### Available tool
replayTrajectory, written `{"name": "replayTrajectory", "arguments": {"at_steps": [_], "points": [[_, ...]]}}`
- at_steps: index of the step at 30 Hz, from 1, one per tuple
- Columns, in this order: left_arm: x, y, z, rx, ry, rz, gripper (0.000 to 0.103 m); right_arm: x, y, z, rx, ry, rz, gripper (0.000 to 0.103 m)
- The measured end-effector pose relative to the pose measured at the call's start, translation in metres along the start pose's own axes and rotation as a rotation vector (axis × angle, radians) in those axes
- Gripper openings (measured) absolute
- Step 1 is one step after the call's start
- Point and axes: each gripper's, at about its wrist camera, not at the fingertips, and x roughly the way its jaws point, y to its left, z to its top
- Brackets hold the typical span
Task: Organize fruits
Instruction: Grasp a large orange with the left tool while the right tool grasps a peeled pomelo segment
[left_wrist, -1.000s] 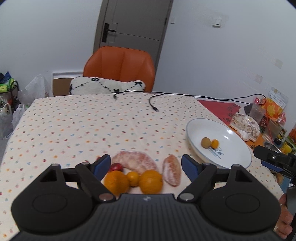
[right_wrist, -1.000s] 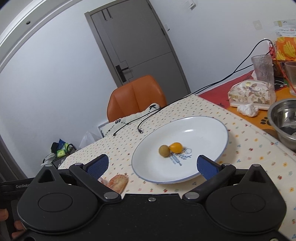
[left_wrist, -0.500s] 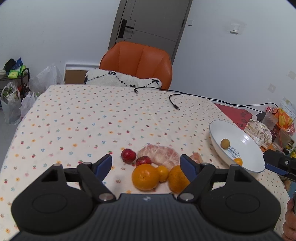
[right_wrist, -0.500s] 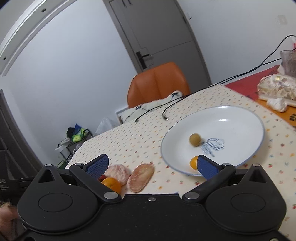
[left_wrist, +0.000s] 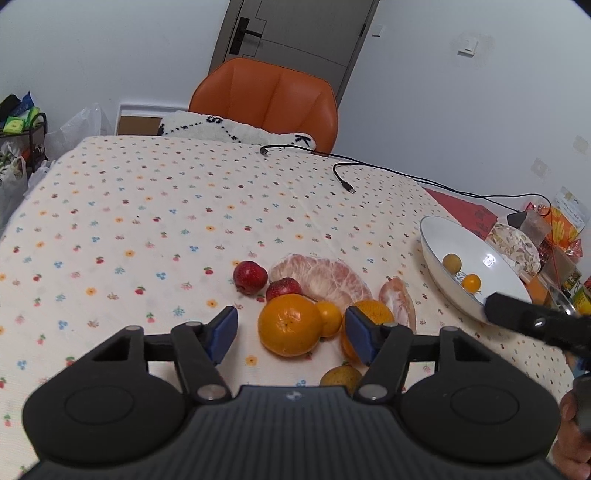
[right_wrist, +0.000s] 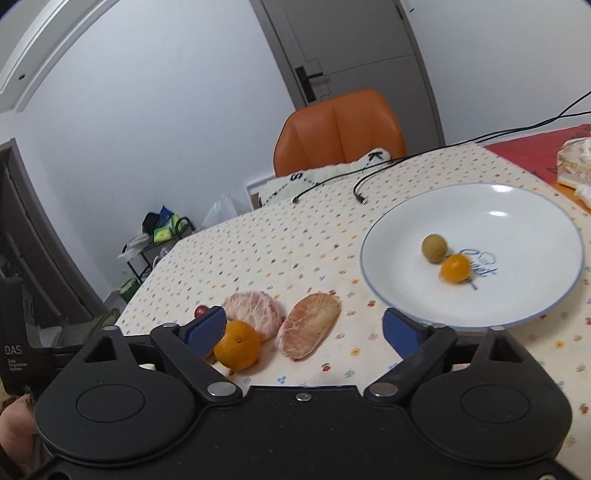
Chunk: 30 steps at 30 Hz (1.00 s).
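Table (left_wrist: 147, 206): dotted cloth, under both grippers.
Plate (right_wrist: 517, 206): white, beyond the right gripper's (right_wrist: 304, 332) right finger; holds a brownish-green fruit (right_wrist: 434, 248) touching a small orange one (right_wrist: 455, 268).
Peeled segments (left_wrist: 321, 277): just past the left gripper's (left_wrist: 290, 328) fingertips.
Large orange (left_wrist: 289, 325): between the left fingers, untouched.
Red fruits (left_wrist: 250, 277): two, beyond the left finger.
Left fingers: apart, empty.
Right fingers: apart, empty; a peeled segment (right_wrist: 309, 325) lies between them.
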Motion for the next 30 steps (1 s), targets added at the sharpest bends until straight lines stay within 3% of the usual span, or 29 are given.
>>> {"name": "replayTrajectory", "arguments": {"at_steps": [4,6,18,30], "points": [[0.005,0.003,-0.001,-0.011,0.011,-0.015,0.051,0.014,0.002,-0.001,0.004,0.025,-0.013,0.073],[0.007,0.004,-0.003,-0.02,0.022,-0.026,0.039,0.02,0.001,-0.001,0.022,0.04,-0.018,0.068],[-0.006,0.02,0.005,-0.053,-0.029,-0.025,0.038,0.051,0.02,-0.005,-0.036,0.085,-0.059,0.067],[-0.009,0.032,0.005,-0.078,-0.041,-0.017,0.038,0.064,0.019,-0.004,-0.054,0.104,-0.126,0.042]]}}
